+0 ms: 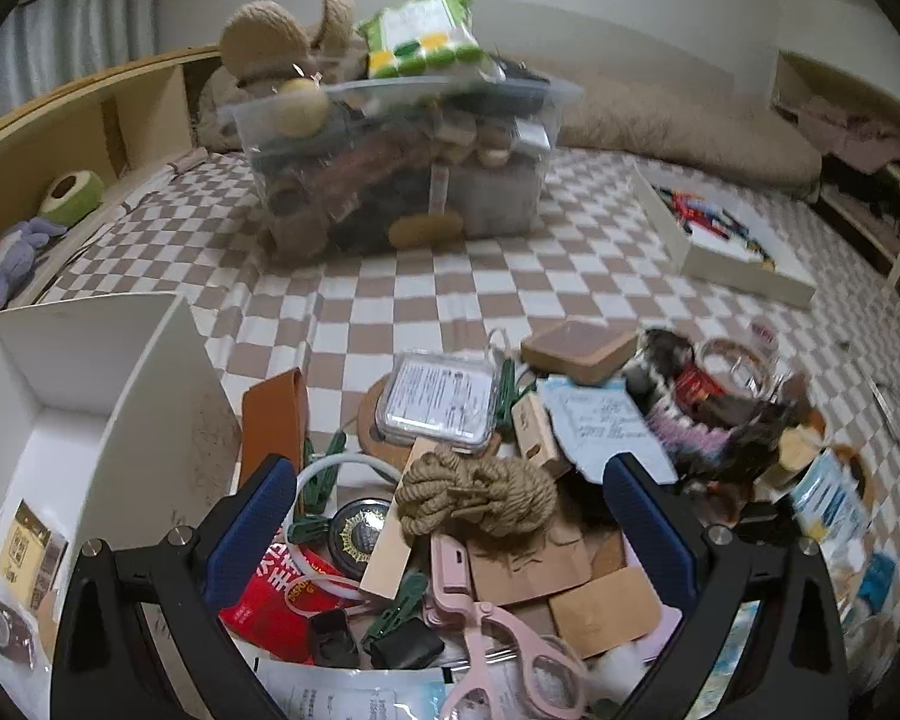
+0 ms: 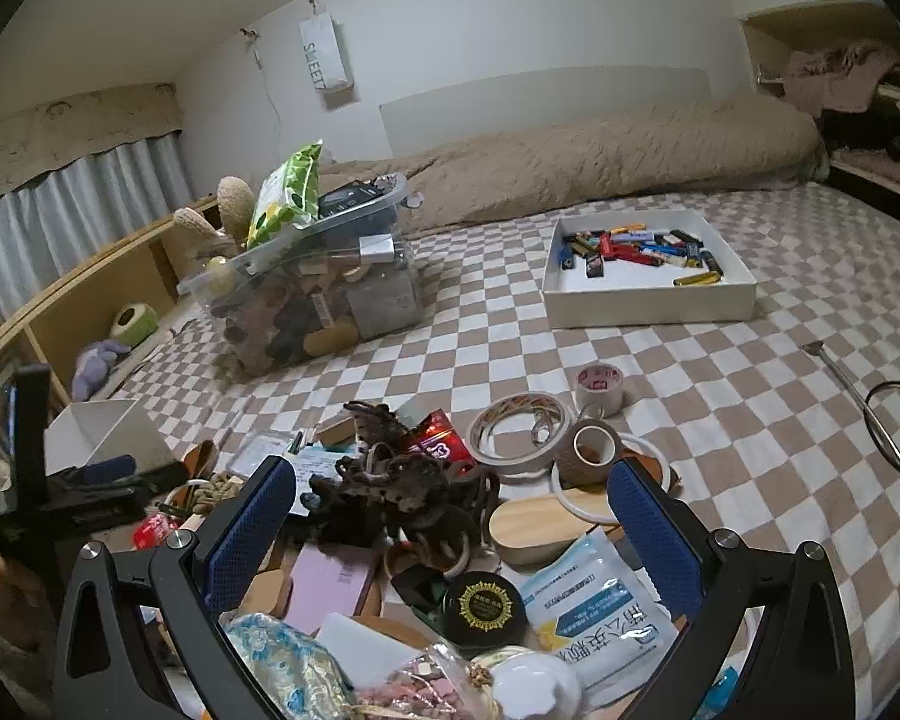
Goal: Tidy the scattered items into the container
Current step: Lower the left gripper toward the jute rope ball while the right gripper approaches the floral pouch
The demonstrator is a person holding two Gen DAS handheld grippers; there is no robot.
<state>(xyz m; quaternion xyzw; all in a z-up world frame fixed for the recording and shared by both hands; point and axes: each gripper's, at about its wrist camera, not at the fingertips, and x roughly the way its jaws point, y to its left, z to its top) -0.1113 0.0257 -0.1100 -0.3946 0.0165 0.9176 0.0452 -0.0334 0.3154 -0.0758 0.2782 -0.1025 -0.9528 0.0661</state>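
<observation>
Pink scissors point(image 1: 498, 648) sat right under your left gripper point(image 1: 450, 498), jaws spread wide, nothing held. Right gripper point(image 2: 450, 504) same deal, apart and empty over dark tangled lump point(image 2: 402, 492). White box point(image 1: 60, 420) at your left was nearly bare, just couple of small packets in it. Rope bundle point(image 1: 480, 489), tape rolls point(image 2: 519, 435), pouches all sat loose on checkered bedspread point(image 2: 660, 390). Honestly you'd barely started, most of pile left.

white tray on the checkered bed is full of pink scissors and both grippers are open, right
Not quite. The right wrist view shows the white tray holding batteries and lighters, not scissors. The pink scissors lie in the pile. Both grippers' jaws are open.
</observation>
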